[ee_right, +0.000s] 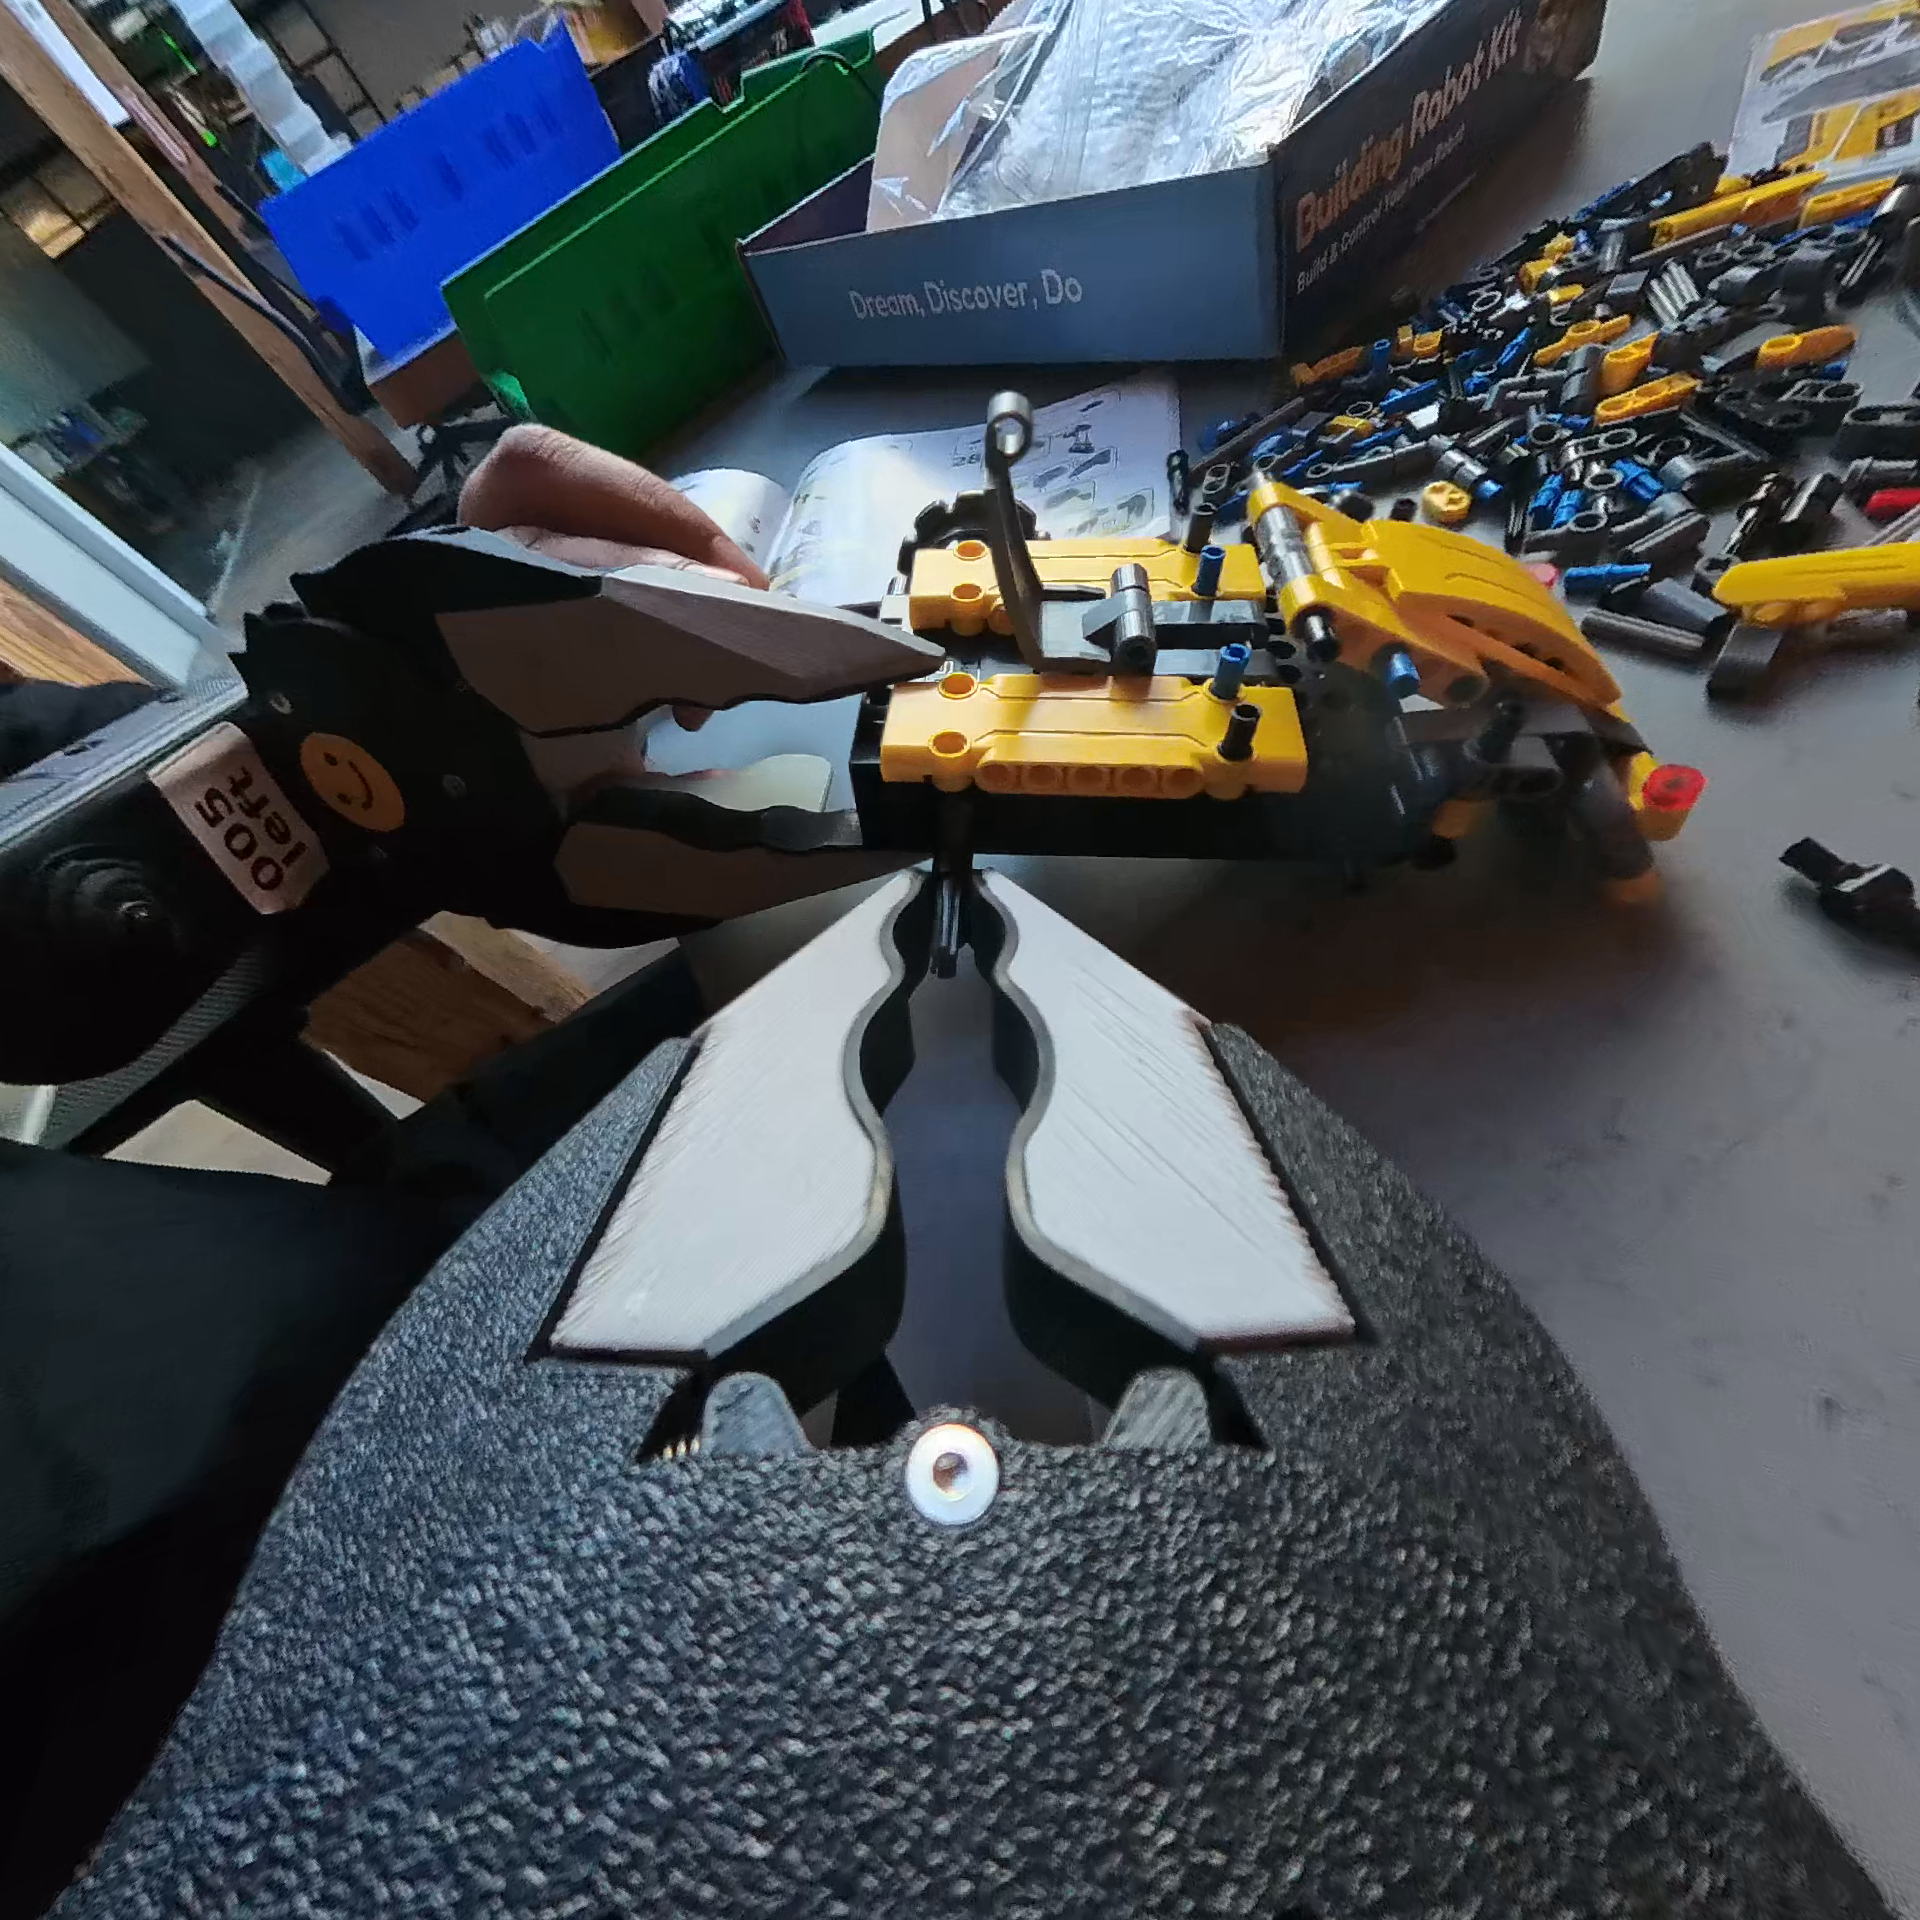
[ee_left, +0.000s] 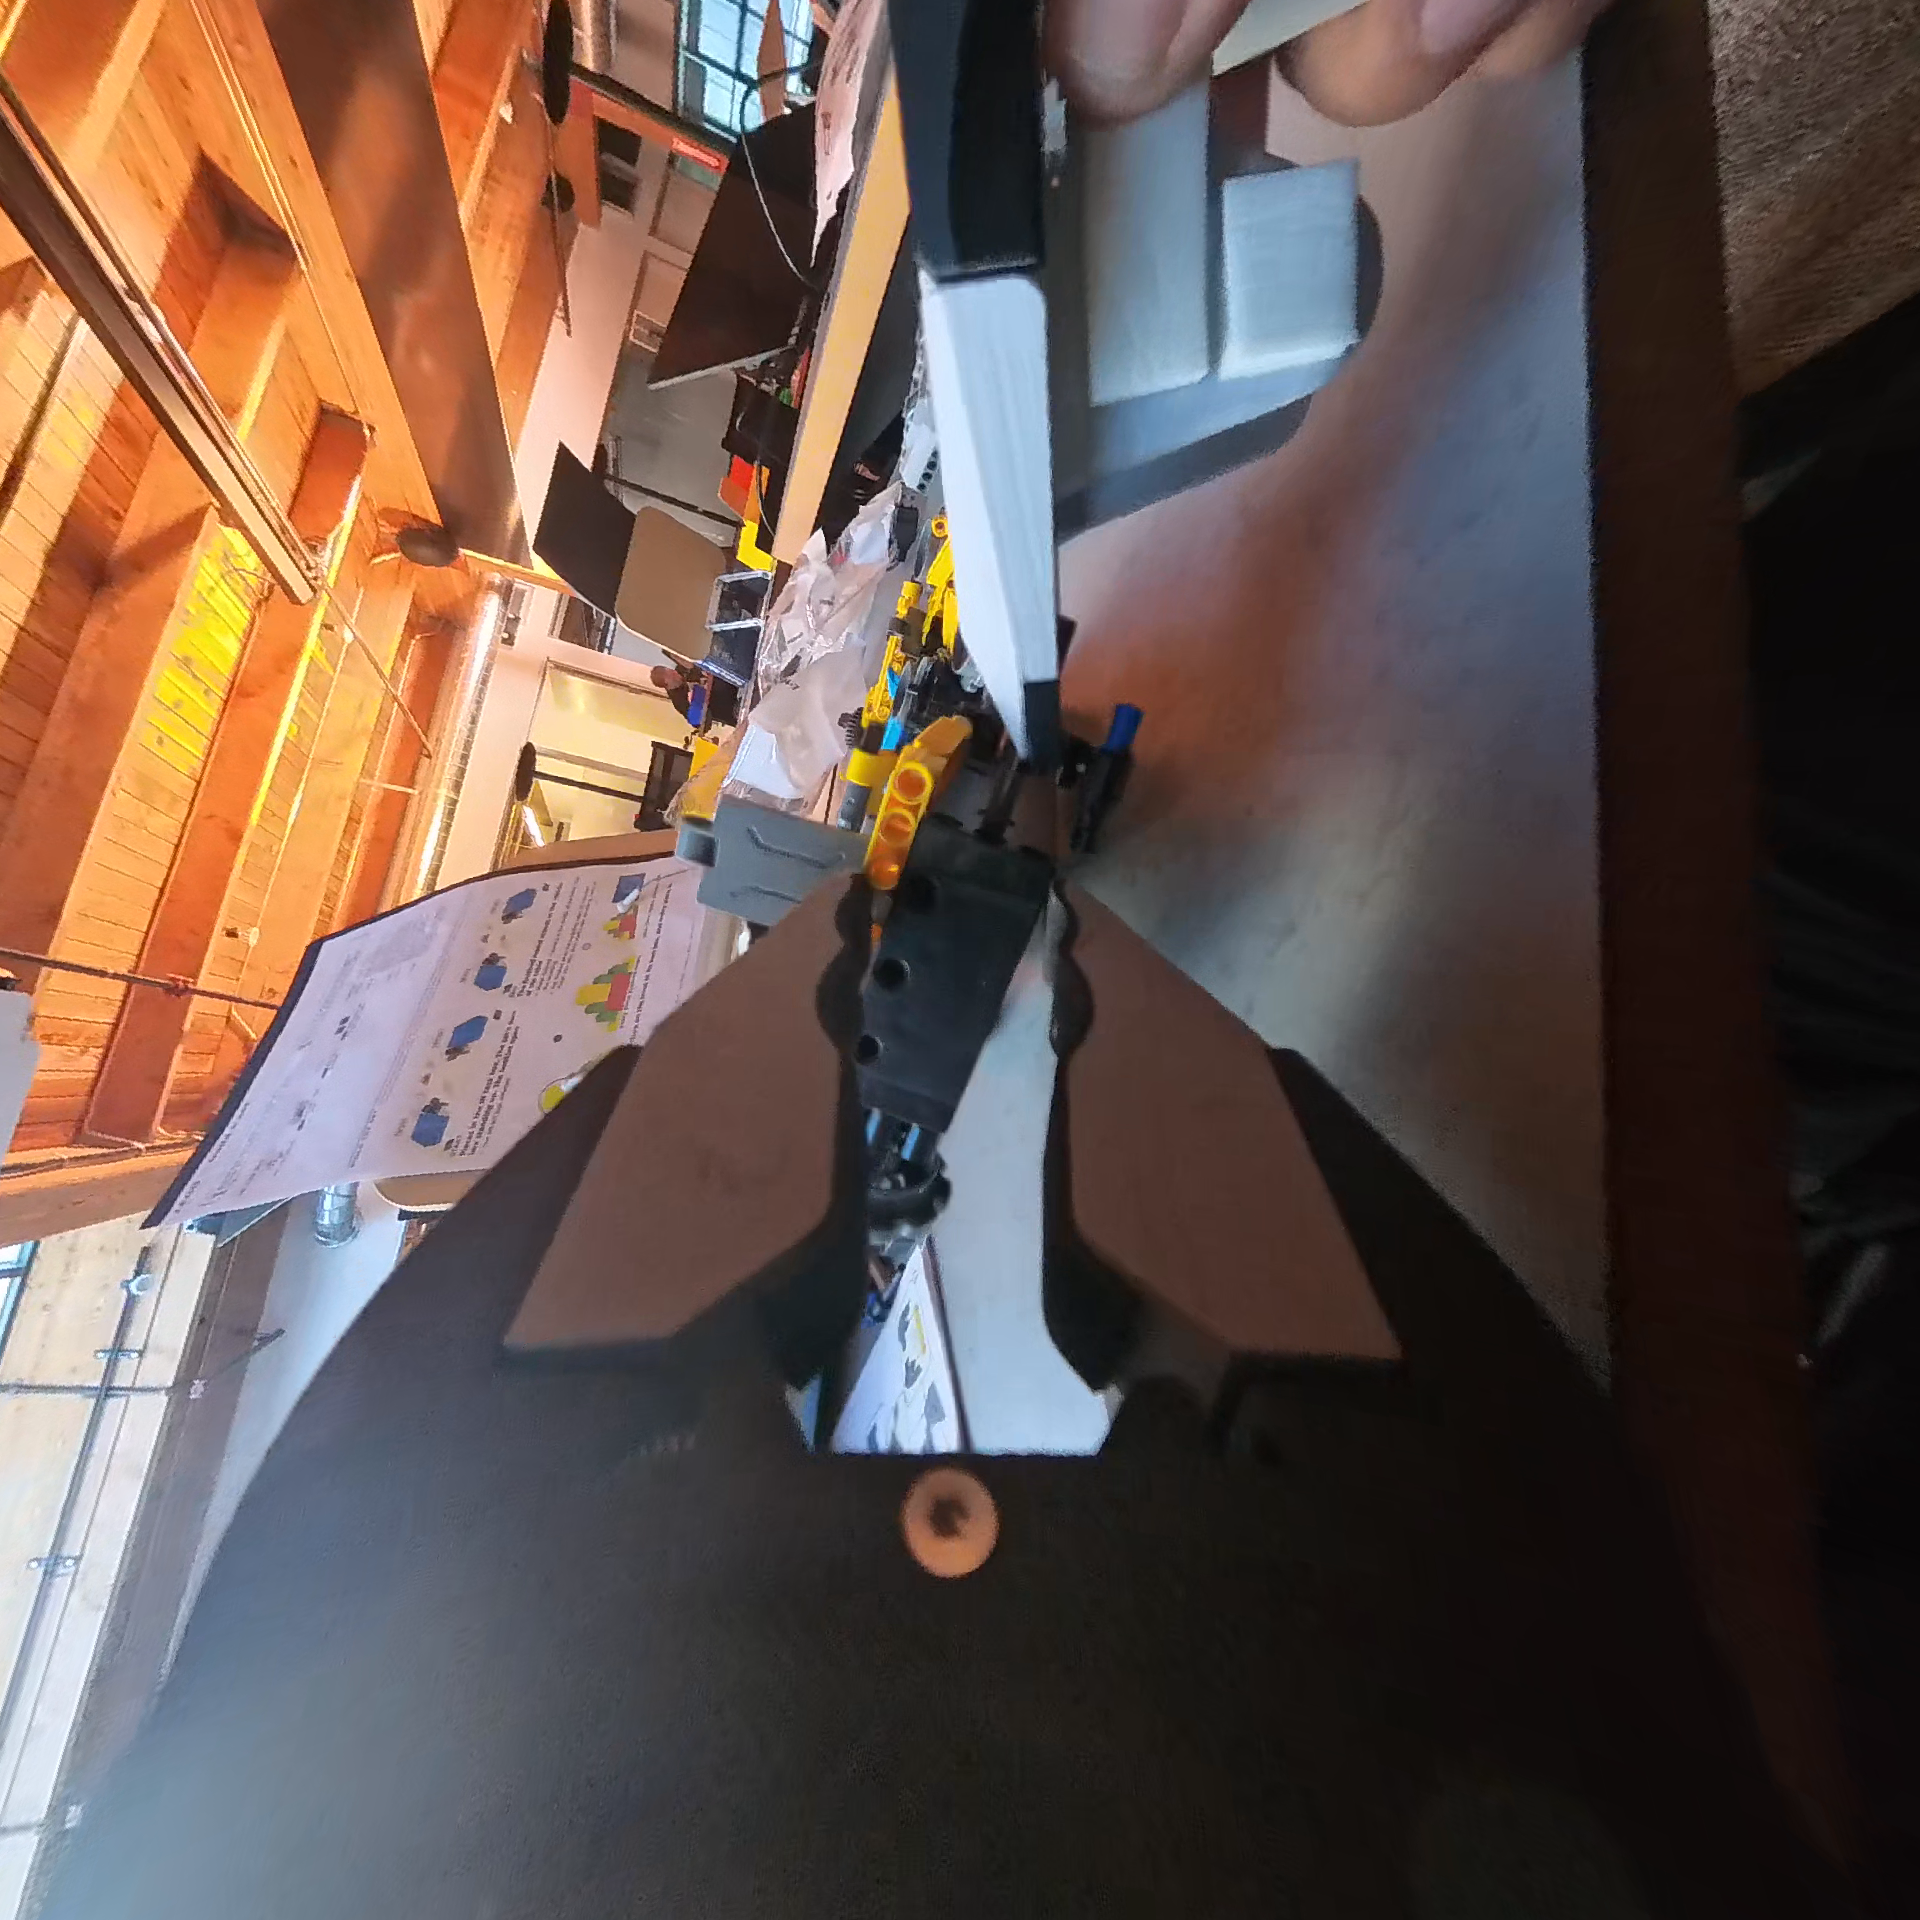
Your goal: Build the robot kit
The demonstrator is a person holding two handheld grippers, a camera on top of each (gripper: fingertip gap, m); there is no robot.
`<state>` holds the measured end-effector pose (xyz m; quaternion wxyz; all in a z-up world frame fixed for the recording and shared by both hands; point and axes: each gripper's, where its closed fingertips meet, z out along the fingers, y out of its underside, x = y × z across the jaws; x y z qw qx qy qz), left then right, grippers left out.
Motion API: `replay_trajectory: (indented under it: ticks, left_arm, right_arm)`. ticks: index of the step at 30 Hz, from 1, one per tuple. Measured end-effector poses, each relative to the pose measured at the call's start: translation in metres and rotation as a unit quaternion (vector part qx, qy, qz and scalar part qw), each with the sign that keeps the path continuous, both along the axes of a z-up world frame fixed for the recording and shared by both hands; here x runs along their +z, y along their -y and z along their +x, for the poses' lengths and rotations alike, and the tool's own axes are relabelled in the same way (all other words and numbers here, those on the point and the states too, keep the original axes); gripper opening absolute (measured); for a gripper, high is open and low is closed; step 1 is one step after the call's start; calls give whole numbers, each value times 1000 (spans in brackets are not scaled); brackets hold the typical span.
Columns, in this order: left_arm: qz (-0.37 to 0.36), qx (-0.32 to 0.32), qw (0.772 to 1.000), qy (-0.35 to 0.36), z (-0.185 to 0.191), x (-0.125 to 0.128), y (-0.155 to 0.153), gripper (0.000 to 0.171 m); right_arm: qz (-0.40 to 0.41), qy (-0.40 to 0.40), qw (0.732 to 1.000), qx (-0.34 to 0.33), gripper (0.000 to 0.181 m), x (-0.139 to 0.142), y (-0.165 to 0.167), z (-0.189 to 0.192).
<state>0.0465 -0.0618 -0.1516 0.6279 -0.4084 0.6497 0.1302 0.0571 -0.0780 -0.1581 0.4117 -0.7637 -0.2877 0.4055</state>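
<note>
Two grippers are engaged at frame centre: the left gripper (ee_right: 894, 748) is clamped on the yellow-and-black model (ee_right: 1091, 717), the right gripper (ee_right: 945, 914) pinched on a black pin (ee_right: 945, 920) beneath it. Should the pin be pressed off-axis, it could slip free or twist the model.

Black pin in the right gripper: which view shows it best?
Right wrist view. The black pin sits upright between the right gripper tips, just under the yellow-and-black model that the left gripper clamps. In the left wrist view the pin is small and blurred beside the right gripper's white finger.
</note>
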Motion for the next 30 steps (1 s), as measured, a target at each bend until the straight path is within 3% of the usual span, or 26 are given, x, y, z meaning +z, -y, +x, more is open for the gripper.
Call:
replay_trajectory:
  ticks: [4, 7, 16, 30]
  left_arm:
    - [-1, -1, 1000, 3, -1, -7, 3, 31]
    - [-3, -4, 1000, -2, -2, -10, 6, 33]
    - [-17, -4, 1000, -1, -11, -11, 8, 30]
    - [-17, -55, 998, 12, -11, -8, 34, 29]
  right_arm:
    - [-72, -26, 997, 9, 7, -5, 3, -2]
    - [-154, -64, 985, 30, 7, -9, 7, -4]
    - [-281, -148, 946, 68, 7, -9, 13, -9]
    - [-285, -178, 941, 44, 7, -4, 39, -14]
